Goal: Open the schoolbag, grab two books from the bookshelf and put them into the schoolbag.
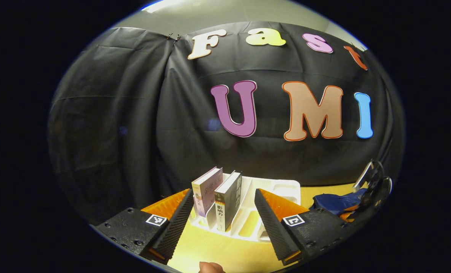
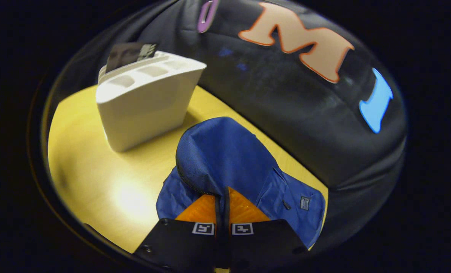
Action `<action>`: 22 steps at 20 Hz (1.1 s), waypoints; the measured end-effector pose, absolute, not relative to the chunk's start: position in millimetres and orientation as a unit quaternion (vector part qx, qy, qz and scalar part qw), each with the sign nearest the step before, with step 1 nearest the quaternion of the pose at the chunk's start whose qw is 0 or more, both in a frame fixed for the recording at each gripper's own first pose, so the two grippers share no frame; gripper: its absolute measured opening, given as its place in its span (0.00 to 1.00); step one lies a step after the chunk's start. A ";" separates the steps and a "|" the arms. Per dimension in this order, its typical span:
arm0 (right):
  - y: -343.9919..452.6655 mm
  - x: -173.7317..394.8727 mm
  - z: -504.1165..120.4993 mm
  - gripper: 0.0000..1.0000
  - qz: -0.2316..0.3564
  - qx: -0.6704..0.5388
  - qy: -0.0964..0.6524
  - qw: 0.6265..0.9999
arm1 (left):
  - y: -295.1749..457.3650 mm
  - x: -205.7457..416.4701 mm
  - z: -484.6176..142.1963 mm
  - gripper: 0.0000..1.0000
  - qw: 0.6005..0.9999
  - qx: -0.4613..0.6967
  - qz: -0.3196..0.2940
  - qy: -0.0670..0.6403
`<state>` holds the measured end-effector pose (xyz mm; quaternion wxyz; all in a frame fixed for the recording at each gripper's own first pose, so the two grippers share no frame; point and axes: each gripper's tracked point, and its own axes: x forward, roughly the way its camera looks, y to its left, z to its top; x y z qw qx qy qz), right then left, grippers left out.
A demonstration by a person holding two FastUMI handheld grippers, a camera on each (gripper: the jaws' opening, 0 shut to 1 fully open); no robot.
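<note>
Left gripper point(image 1: 223, 212) jaws apart, facing books point(image 1: 227, 199): rigid, best pinched across spine. Right gripper point(image 2: 222, 197) jaws together at schoolbag point(image 2: 225, 159) zipper; soft, floppy fabric.

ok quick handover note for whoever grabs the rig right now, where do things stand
Left tool: open, empty, aimed at the two books standing upright in the white bookshelf.
Right tool: fingers closed together at the blue schoolbag, near its zipper; whether it is pinching the zip pull or fabric cannot be told.
The schoolbag lies on the yellow table beside the bookshelf.
Done: nothing confirmed; both books remain in the shelf.
Left: finish opening the bag, then move both books in.
</note>
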<state>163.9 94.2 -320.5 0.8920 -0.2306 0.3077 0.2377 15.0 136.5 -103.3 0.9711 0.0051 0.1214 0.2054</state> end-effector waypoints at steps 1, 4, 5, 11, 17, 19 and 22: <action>92.1 167.4 -311.9 0.00 0.230 -0.197 0.311 0.901 | 136.9 16.9 -104.1 0.95 0.971 0.006 0.204 0.123; 77.9 175.4 -294.2 0.07 0.209 -0.112 0.322 0.917 | 136.8 22.4 -109.2 0.95 0.972 0.008 0.198 0.128; 73.5 179.0 -288.5 0.07 0.203 -0.089 0.322 0.920 | 136.6 24.7 -110.0 0.94 0.972 0.009 0.196 0.130; 49.7 187.6 -259.7 0.03 0.162 0.047 0.320 0.932 | 139.3 38.9 -112.0 0.95 0.974 0.022 0.187 0.129; 22.1 191.7 -240.1 0.03 0.101 0.184 0.303 0.930 | 147.7 67.1 -127.8 0.94 0.973 0.035 0.166 0.154; 14.3 190.6 -238.3 0.03 0.087 0.208 0.299 0.927 | 152.0 80.4 -137.6 0.97 0.971 0.032 0.156 0.178; 8.5 187.5 -233.4 0.03 0.071 0.234 0.294 0.924 | 164.7 100.9 -153.6 0.96 0.961 0.041 0.142 0.232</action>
